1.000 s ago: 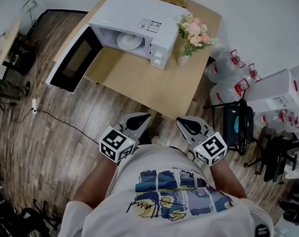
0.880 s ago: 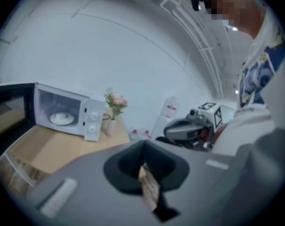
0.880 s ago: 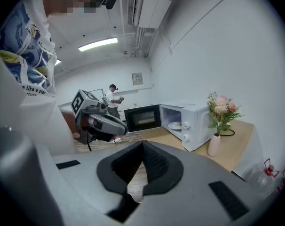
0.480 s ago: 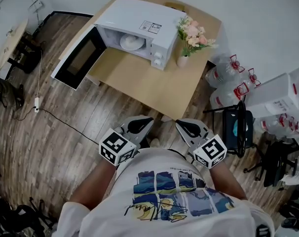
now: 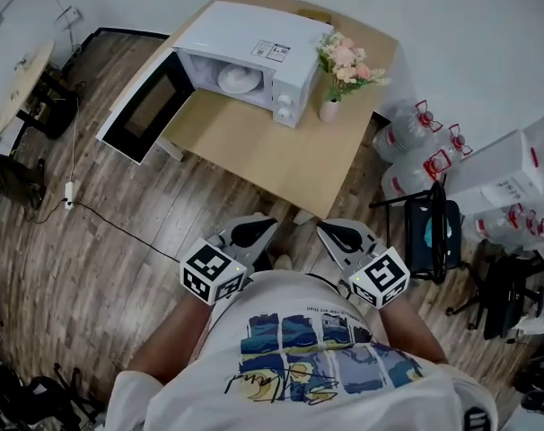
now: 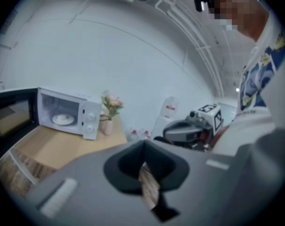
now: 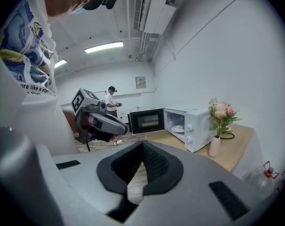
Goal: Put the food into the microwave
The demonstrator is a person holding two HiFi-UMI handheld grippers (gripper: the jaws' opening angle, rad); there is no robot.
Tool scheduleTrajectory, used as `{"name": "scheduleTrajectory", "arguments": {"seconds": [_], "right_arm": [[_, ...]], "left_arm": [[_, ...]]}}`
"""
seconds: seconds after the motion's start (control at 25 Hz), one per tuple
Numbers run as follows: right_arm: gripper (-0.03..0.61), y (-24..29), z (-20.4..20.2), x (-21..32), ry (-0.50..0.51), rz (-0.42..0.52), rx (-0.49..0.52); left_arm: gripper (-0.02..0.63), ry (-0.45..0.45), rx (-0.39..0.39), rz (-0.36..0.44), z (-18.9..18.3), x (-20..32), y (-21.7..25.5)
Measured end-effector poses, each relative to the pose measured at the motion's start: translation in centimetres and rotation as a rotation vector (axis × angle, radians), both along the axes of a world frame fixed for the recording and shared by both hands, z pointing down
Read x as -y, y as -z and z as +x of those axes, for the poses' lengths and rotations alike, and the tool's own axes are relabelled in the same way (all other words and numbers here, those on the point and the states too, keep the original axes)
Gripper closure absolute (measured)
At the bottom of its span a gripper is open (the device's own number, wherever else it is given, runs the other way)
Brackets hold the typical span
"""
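So the white dish (image 5: 239, 79) is sitting inside the microwave (image 5: 254, 48), on the floor of the cavity. We can't tell from here what's actually on it. The microwave is at the far corner of the table (image 5: 272, 151) with its door (image 5: 146, 110) swung wide open.

Our read is that the loading part looks done, and if anything's left it's shutting that door. For that we'd have to step up to the table and push the door's outer edge round with a claw, since we're standing well back from it.

The left claw (image 5: 265, 226) and right claw (image 5: 326, 231) are both pinched fully together with nothing in them, held close to the chest.

Other containers: a small vase (image 5: 329, 109) just beside the microwave holds pink flowers (image 5: 348, 61). Clear red-capped jugs (image 5: 416, 142) stand on the wooden floor (image 5: 119, 268) past the table, contents unclear.
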State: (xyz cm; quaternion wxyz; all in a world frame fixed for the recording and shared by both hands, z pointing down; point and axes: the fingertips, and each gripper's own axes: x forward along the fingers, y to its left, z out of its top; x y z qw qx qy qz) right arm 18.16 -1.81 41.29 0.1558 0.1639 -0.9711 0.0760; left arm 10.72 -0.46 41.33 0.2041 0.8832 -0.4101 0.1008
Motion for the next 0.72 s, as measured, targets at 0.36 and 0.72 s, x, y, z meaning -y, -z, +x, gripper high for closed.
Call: {"name": "scheduleTrajectory", "arguments": {"seconds": [0.36, 0.72], "right_arm": [[0.572, -0.6, 0.5, -1.0, -0.018, -0.014, -0.012], [0.572, -1.5, -0.5, -1.0, 0.005, -0.035, -0.01]], "left_arm": [[0.606, -0.037, -0.001, -0.011, 1.3, -0.2, -0.7], [0.606, -0.019, 0.01, -0.04, 0.6, -0.7, -1.6]]}}
